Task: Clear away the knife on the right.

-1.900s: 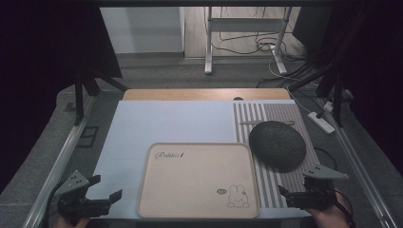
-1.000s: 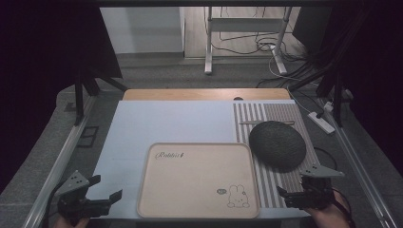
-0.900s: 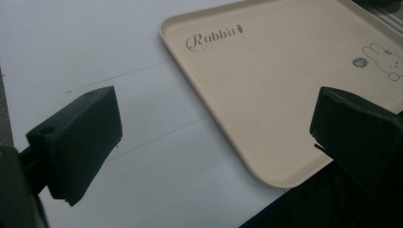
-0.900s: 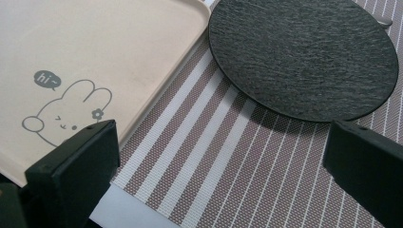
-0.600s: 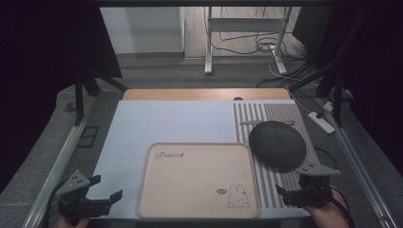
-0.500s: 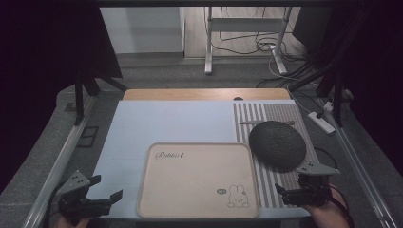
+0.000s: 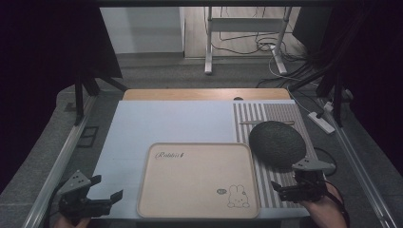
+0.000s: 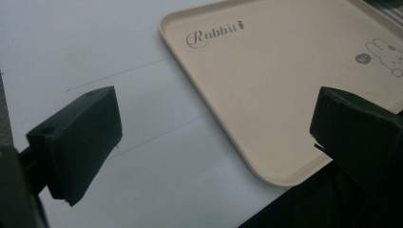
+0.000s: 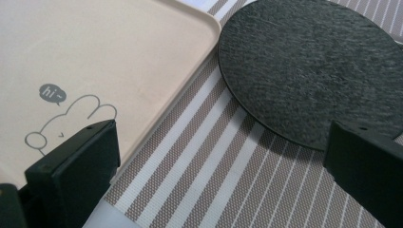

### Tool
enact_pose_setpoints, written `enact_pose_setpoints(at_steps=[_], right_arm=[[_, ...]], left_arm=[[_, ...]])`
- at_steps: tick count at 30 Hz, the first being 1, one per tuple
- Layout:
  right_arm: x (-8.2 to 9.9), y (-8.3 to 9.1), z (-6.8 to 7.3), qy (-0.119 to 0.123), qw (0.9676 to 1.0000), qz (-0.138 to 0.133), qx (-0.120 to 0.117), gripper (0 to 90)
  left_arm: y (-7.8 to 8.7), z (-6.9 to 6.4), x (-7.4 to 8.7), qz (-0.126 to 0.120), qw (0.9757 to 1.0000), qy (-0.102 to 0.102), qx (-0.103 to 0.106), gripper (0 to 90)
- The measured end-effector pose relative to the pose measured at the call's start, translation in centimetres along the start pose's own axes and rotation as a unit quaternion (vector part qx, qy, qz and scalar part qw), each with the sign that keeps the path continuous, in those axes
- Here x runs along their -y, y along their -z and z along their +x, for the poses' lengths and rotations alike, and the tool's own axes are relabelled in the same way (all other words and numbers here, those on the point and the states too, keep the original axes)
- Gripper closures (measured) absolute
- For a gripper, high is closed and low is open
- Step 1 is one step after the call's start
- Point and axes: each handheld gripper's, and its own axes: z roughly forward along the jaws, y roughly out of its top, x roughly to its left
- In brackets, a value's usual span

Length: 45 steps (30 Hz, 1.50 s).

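Note:
A beige tray (image 7: 199, 178) printed with "Rabbit" and a small bunny lies at the front middle of the table. To its right, a dark round slate plate (image 7: 277, 142) rests on a striped placemat (image 7: 266, 116). My left gripper (image 7: 105, 187) hovers open off the tray's front left corner; the left gripper view shows its jaws wide apart over the tray (image 8: 266, 85) edge. Just in front of the plate, my right gripper (image 7: 280, 190) is open. In the right gripper view the gap between its jaws spans the tray (image 9: 95, 57) corner, the placemat (image 9: 199, 156) and the plate (image 9: 309, 71).
A pale blue mat (image 7: 166, 123) covers the table's left and middle. A thin stick (image 7: 266, 122) lies on the striped placemat behind the plate. Beyond the table are a wooden strip (image 7: 204, 94), desk legs and floor cables (image 7: 266, 47). A power strip (image 7: 323, 122) lies off the right edge.
My right gripper has drifted a little to the left, toward the tray's front right corner. The left gripper, tray and plate have stayed put.

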Motion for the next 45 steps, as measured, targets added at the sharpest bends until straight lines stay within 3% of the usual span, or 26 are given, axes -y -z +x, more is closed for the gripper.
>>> enact_pose_setpoints(at_steps=[15, 27, 45], right_arm=[[-1.6, -1.5, -0.7, 0.014, 0.9995, -0.018, -0.02, 0.0], [-3.1, -3.3, -1.5, -0.003, 0.9986, -0.037, -0.038, 0.0], [-4.7, -6.9, -3.0, -0.017, 0.9994, 0.01, -0.027, 0.0]], left_arm=[[0.0, 0.0, 0.0, 0.0, 1.0, 0.002, -0.001, 3.6], [0.0, 0.0, 0.0, 0.0, 1.0, 0.002, -0.001, 3.6], [0.0, 0.0, 0.0, 0.0, 1.0, 0.003, 0.0, 3.6]])
